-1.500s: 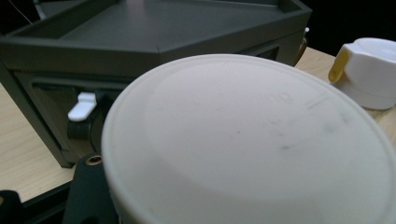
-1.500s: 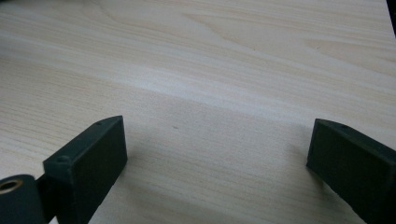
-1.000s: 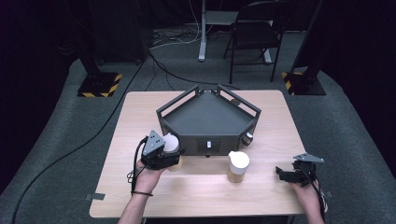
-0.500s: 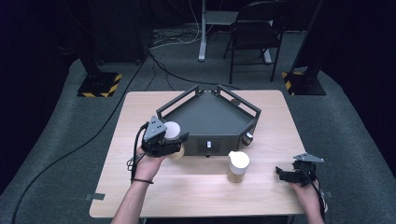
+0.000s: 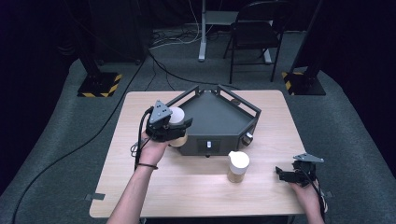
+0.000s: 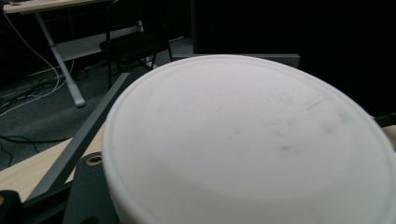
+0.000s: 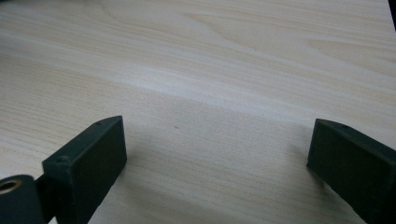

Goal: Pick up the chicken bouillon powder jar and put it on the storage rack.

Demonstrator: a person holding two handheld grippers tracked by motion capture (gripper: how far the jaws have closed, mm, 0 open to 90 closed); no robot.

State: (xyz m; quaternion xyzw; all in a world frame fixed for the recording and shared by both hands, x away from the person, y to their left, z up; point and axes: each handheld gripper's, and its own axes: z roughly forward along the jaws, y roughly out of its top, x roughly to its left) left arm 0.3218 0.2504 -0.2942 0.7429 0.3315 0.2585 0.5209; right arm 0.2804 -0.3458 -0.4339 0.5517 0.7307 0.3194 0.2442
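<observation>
Your left gripper (image 5: 173, 128) was clamped on the white-lidded jar (image 5: 176, 117), upright, just above the grey tray's (image 5: 219, 119) left rim; right gripper (image 5: 286, 173) rested wide open, holding nothing.

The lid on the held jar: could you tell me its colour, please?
White; the lid shows best in the left gripper view.

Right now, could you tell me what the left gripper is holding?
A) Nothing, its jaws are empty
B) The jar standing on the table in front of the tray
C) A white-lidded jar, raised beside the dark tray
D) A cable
C: the left gripper is clamped on the white-lidded jar at the dark tray, while the second jar stands untouched on the table.
</observation>
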